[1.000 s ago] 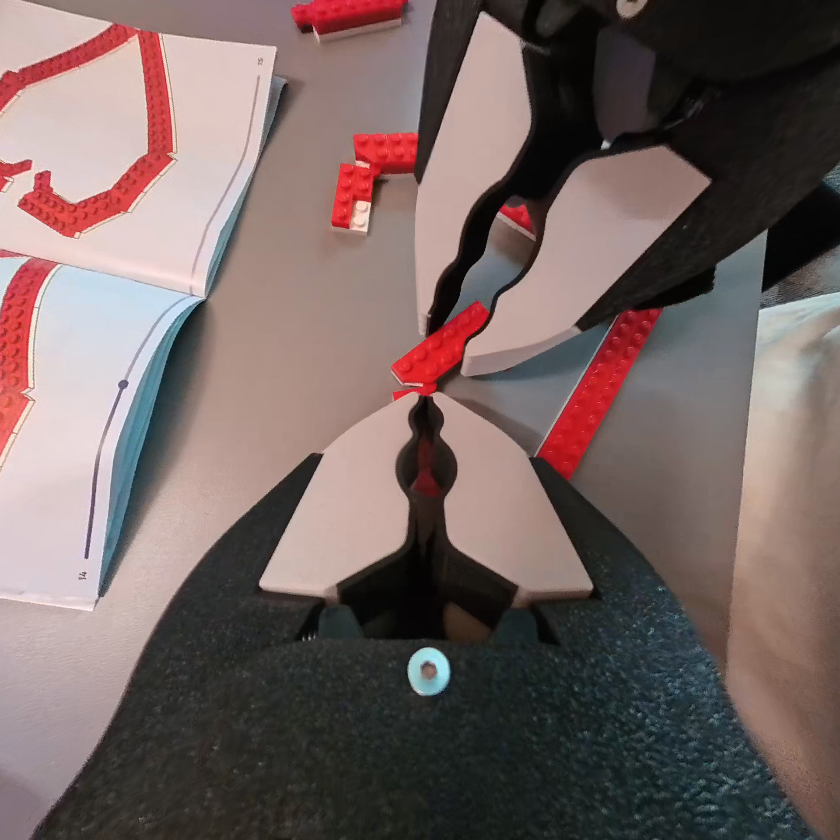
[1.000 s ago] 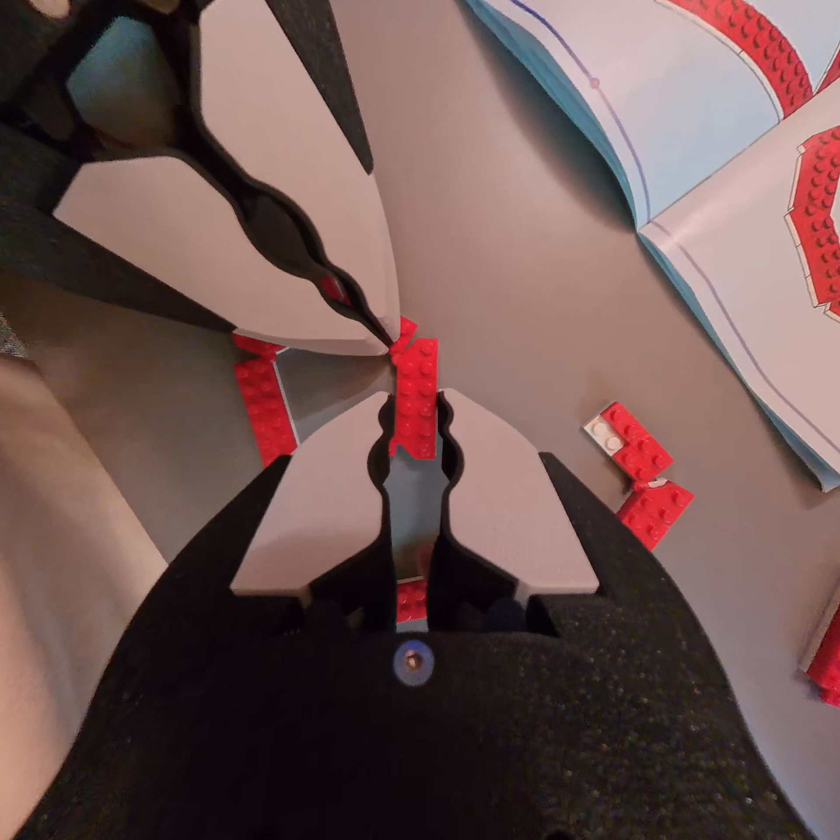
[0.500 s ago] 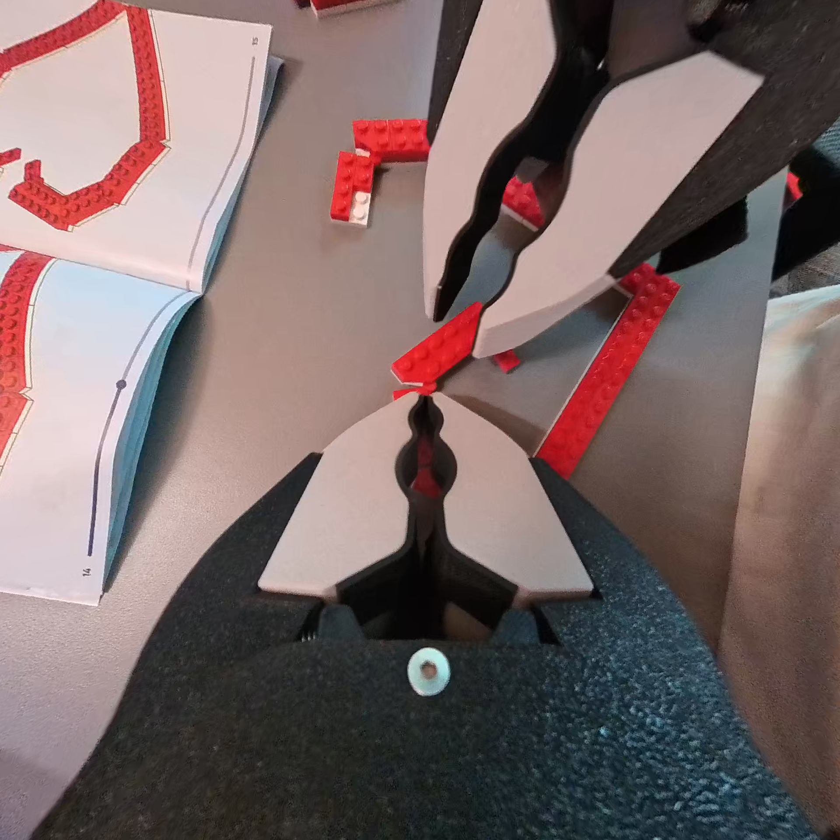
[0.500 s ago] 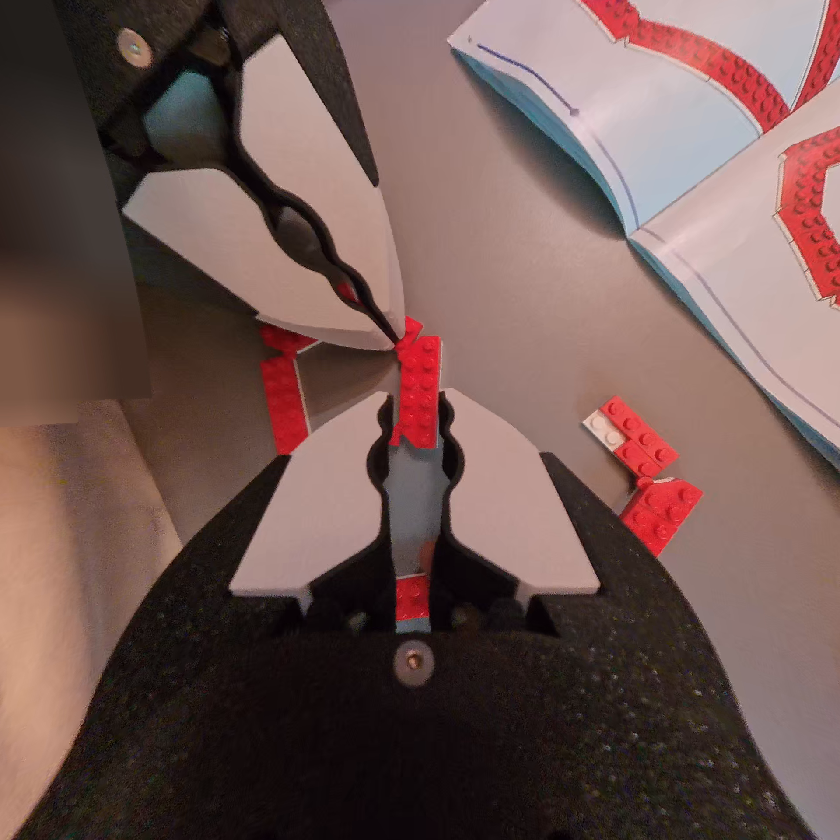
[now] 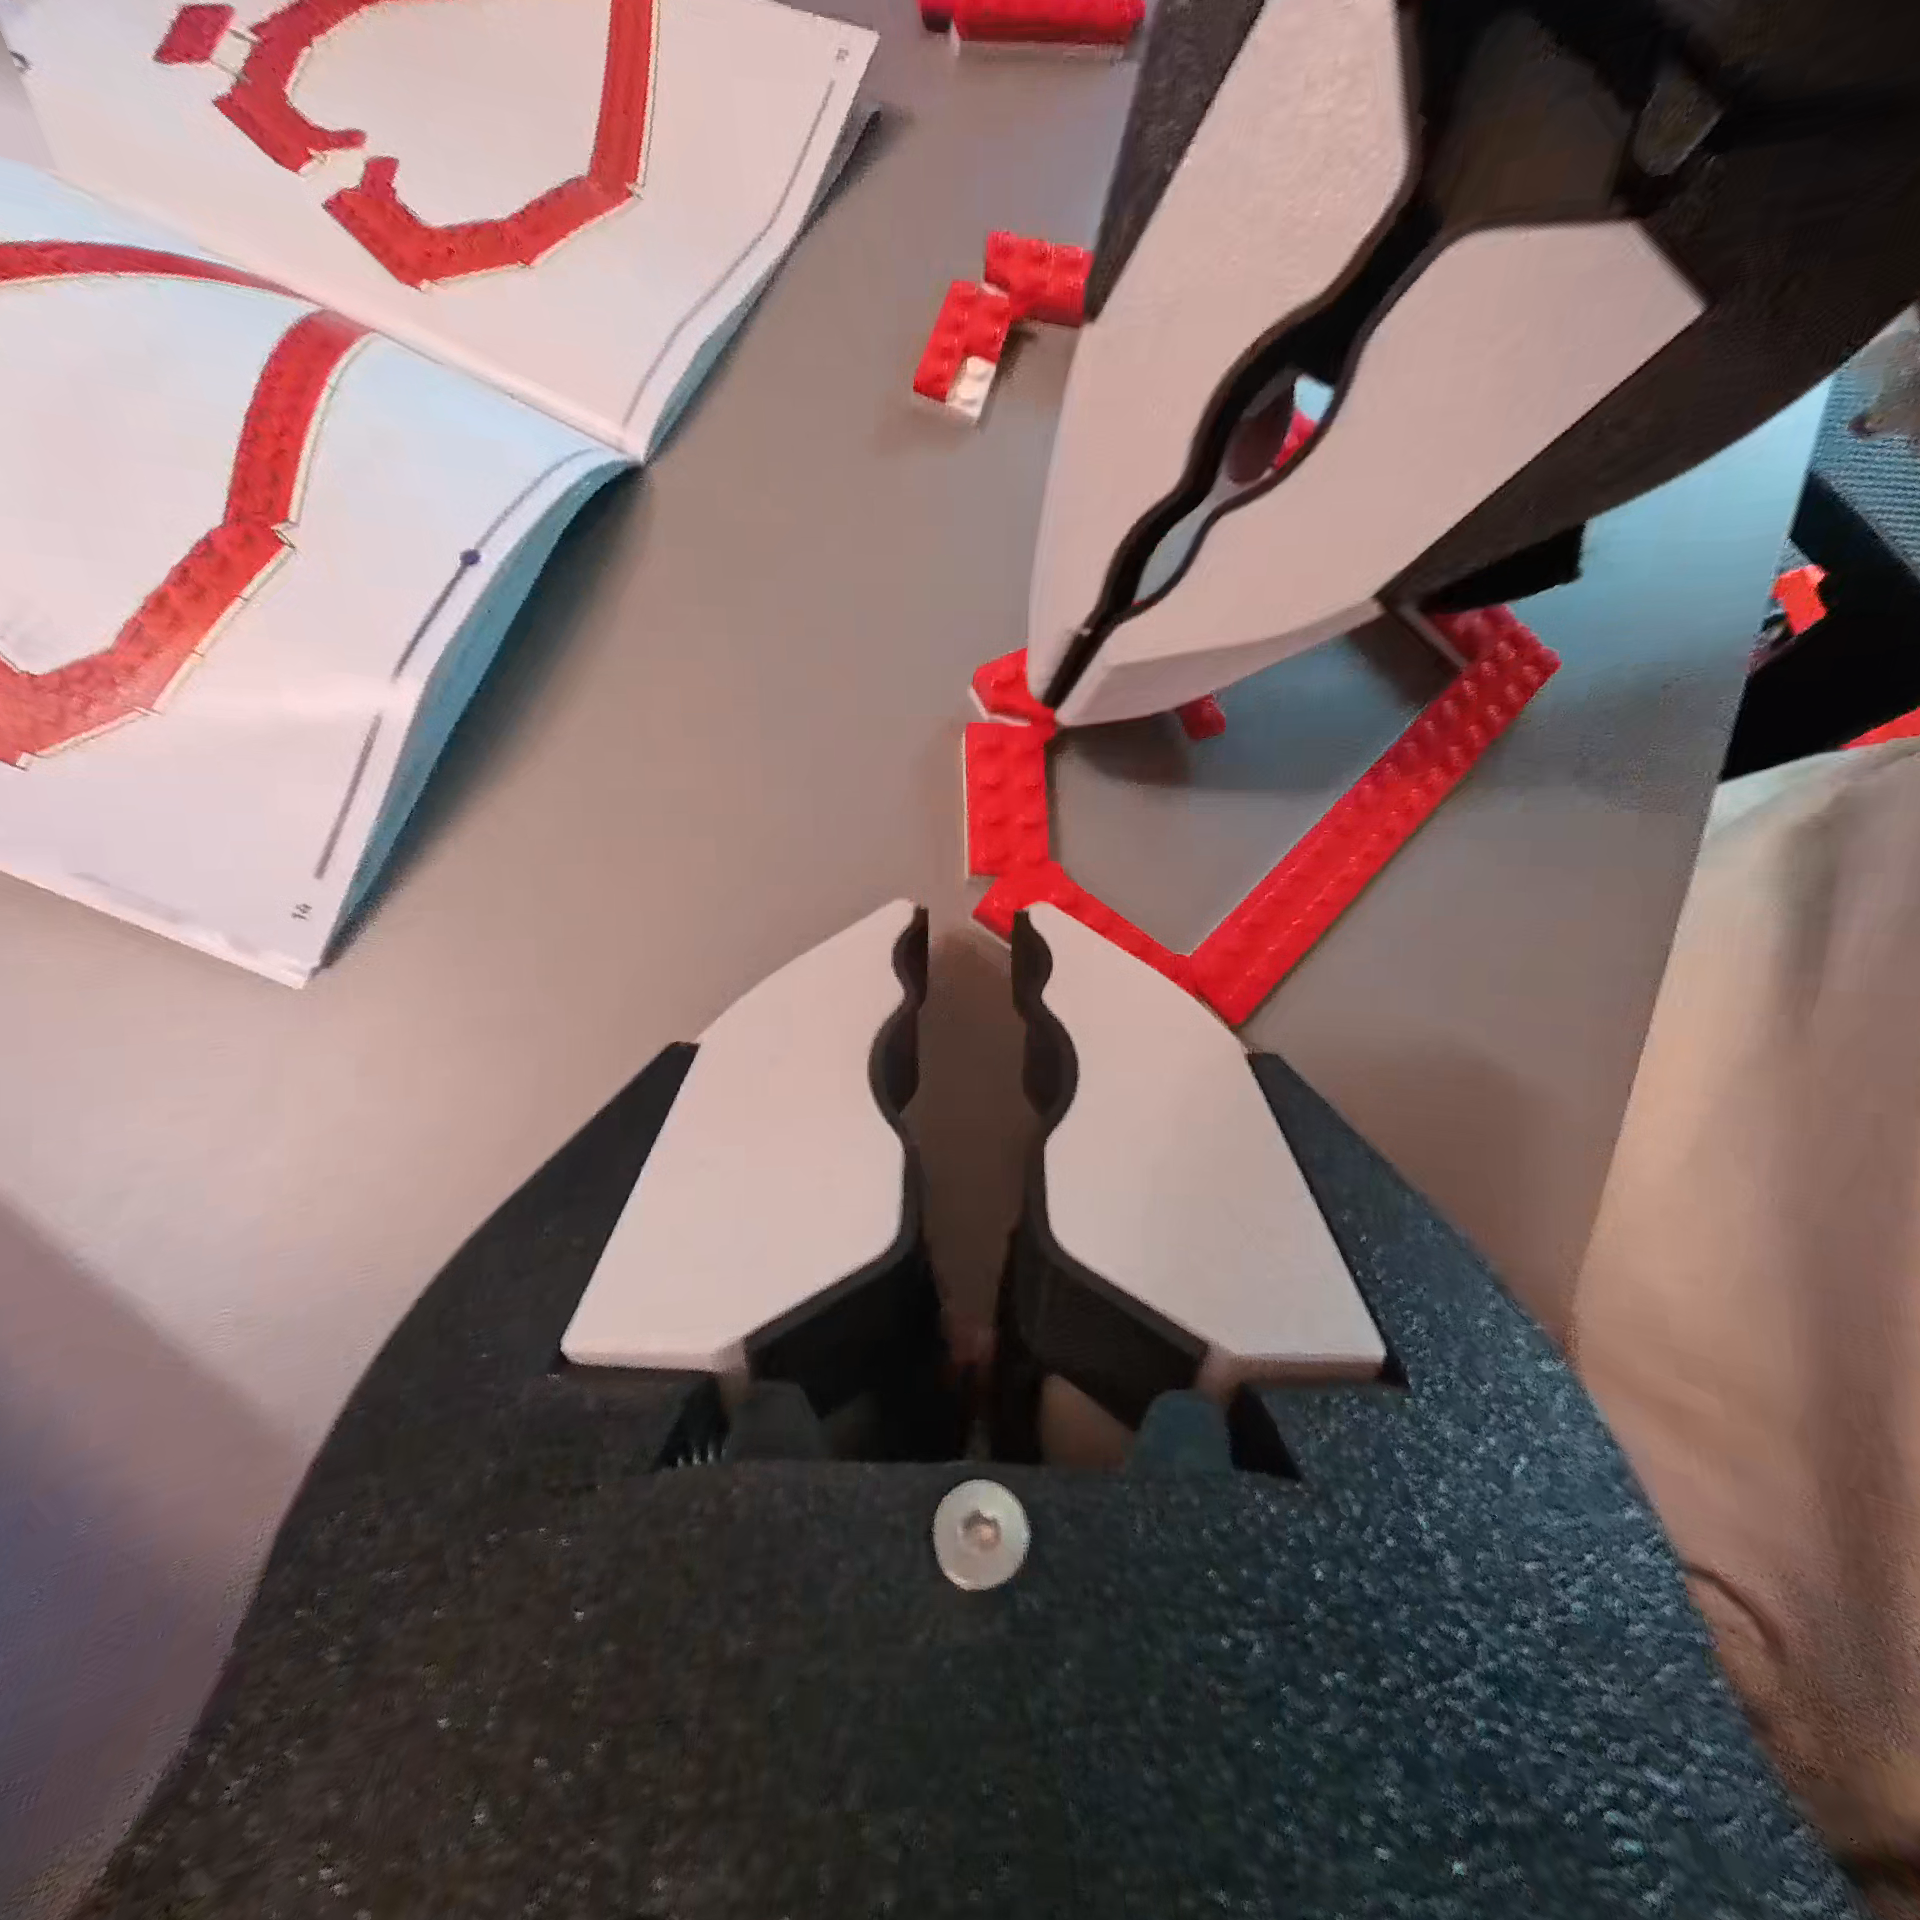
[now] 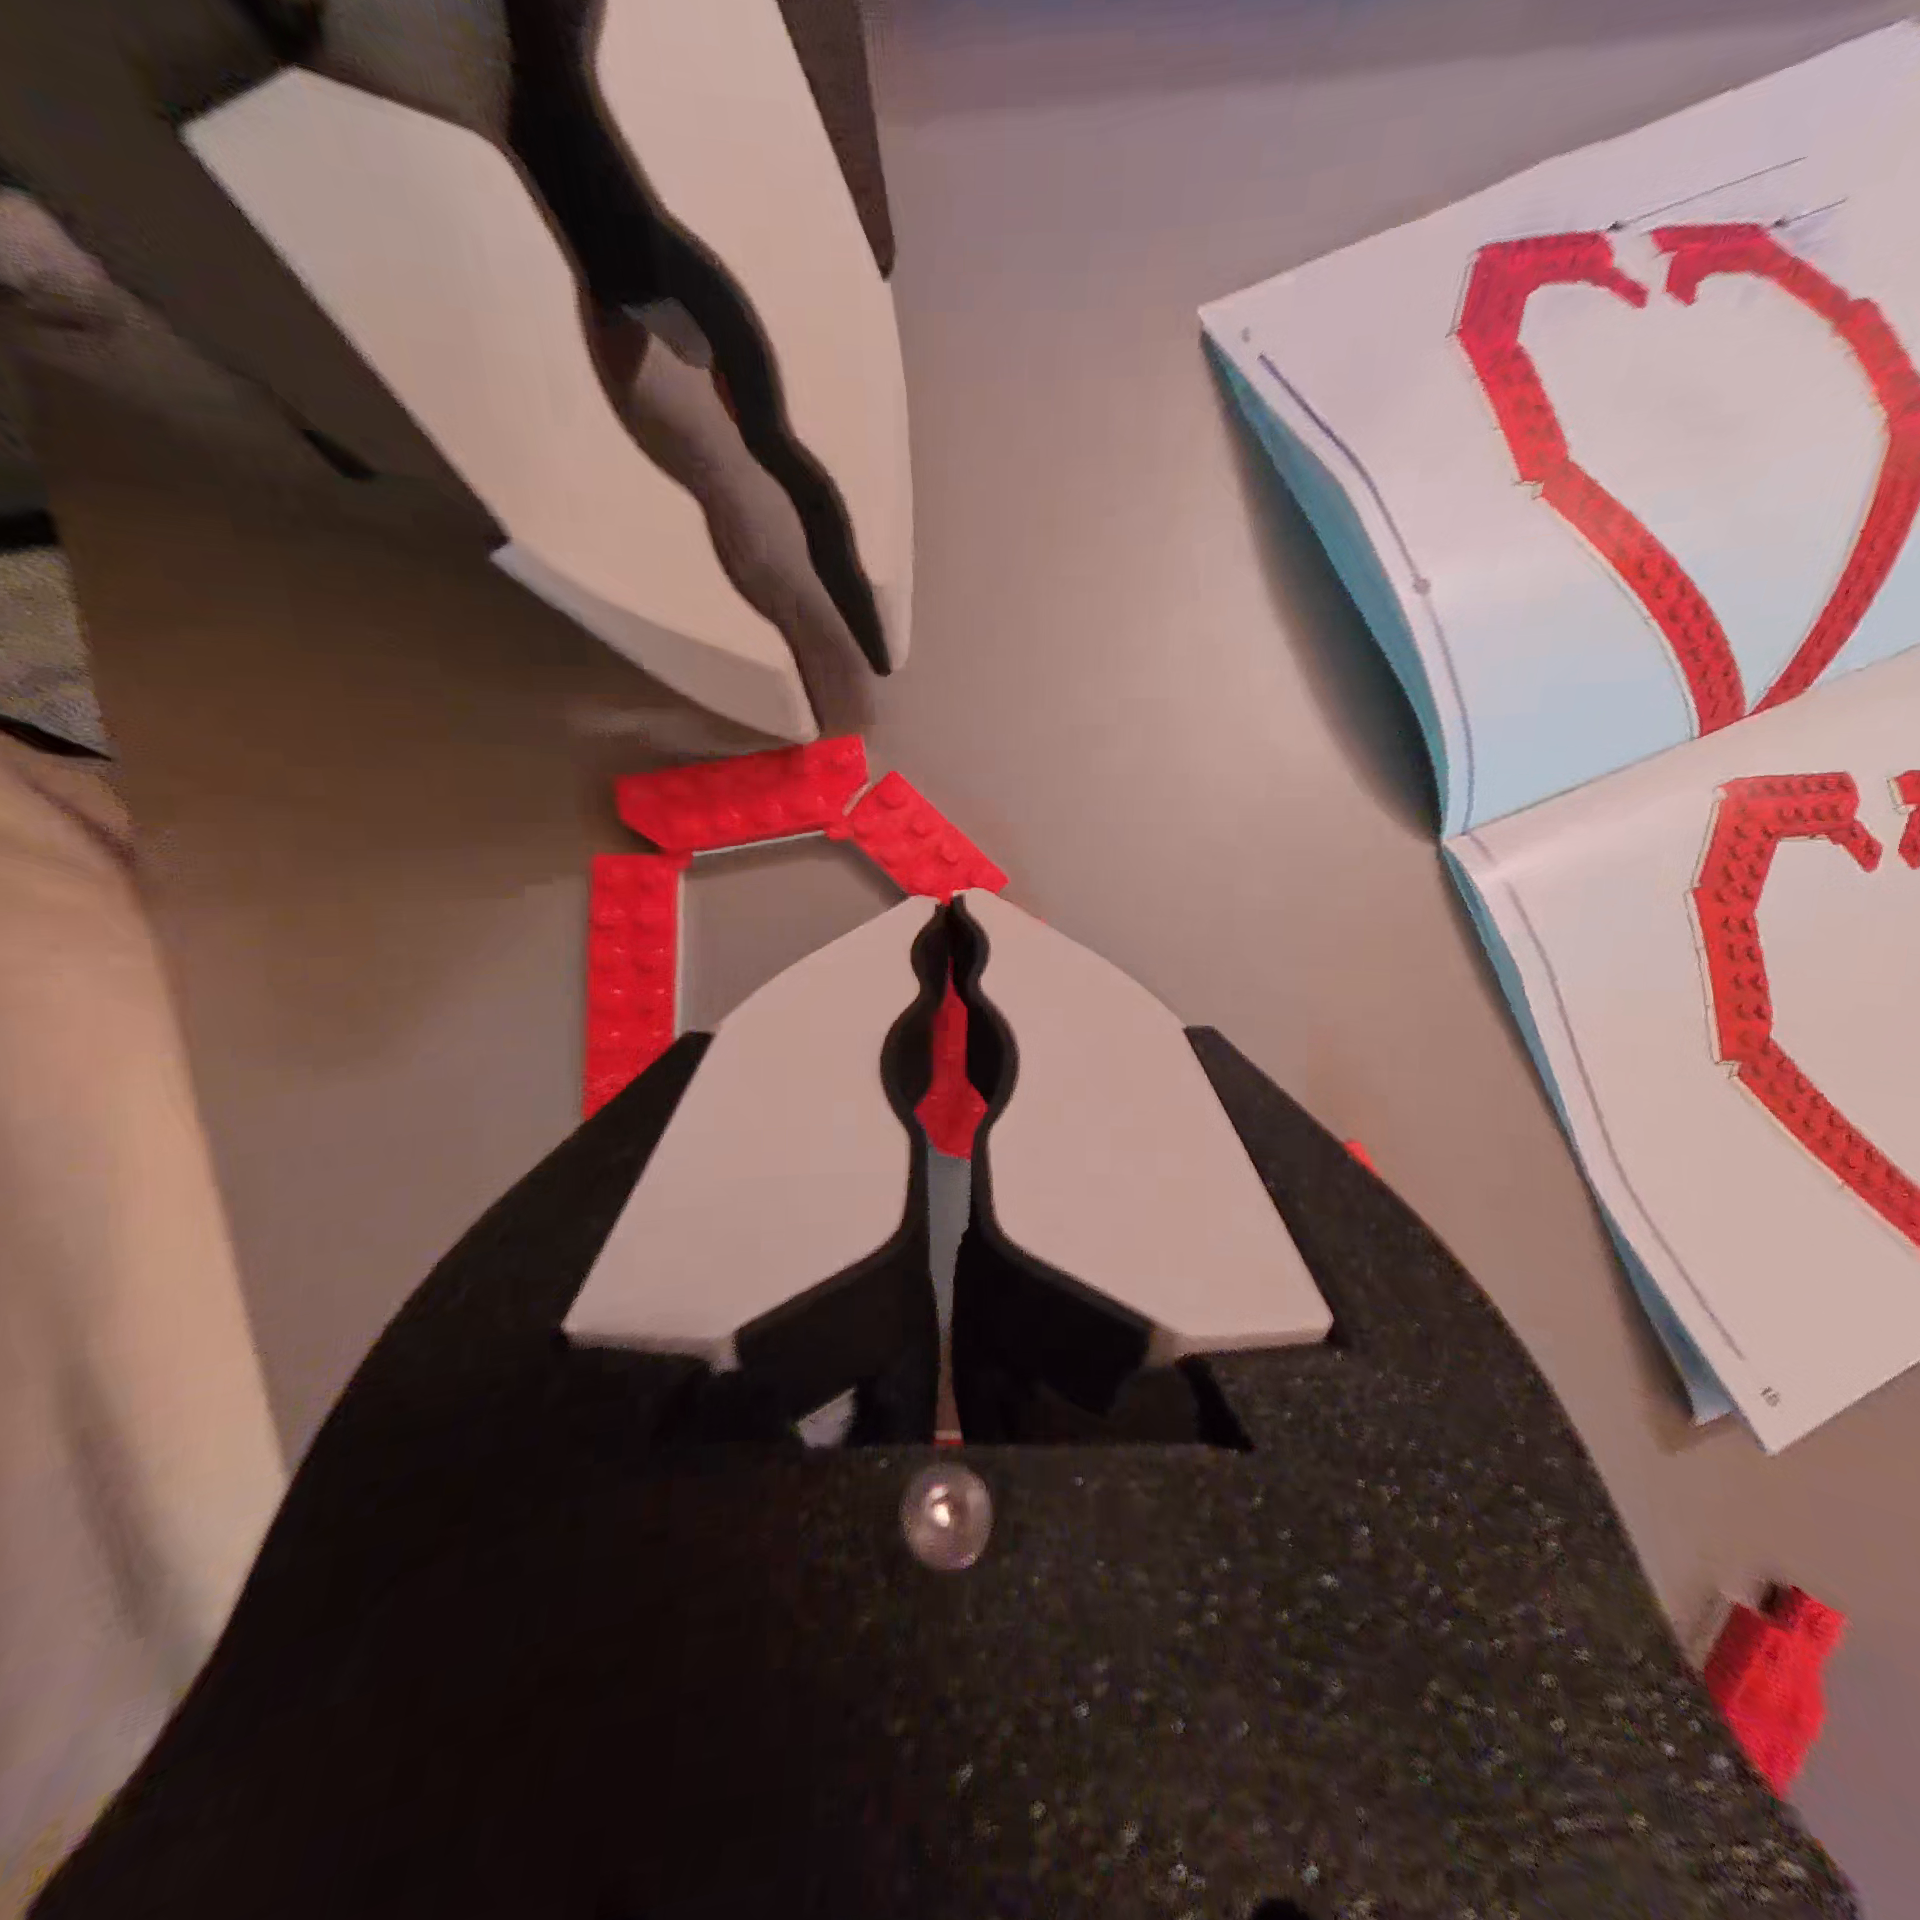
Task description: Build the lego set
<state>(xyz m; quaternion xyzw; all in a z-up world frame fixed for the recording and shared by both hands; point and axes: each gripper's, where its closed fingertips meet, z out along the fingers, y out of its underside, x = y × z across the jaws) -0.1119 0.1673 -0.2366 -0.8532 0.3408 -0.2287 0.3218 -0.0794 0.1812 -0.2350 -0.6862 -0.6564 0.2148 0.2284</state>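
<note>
A partly built red lego frame [image 5: 1371, 821] lies flat on the grey table. A short red plate [image 5: 1006, 800] sits at its near-left corner, joined to the other segments. My left gripper [image 5: 966, 914] is open and empty, with its tips just short of the frame's near corner. My right gripper [image 5: 1055, 707] comes down from the upper right, shut, with its tips touching the frame's top end. In the right wrist view, the right gripper [image 6: 951, 904] is shut at the angled red plate [image 6: 914, 842]. The left gripper [image 6: 842, 686] hovers open beyond the frame [image 6: 629, 956].
An open instruction booklet [image 5: 312, 416] showing red heart outlines lies to the left; it also shows in the right wrist view [image 6: 1662, 727]. Loose red bricks [image 5: 997, 312] lie beyond the frame, and one [image 6: 1766, 1683] near my right gripper. Beige fabric [image 5: 1766, 1143] borders the table's right edge.
My left gripper has opened and let go of the red frame. My right gripper has released the short plate, now on the frame, and has shut. The frame now lies on the table.
</note>
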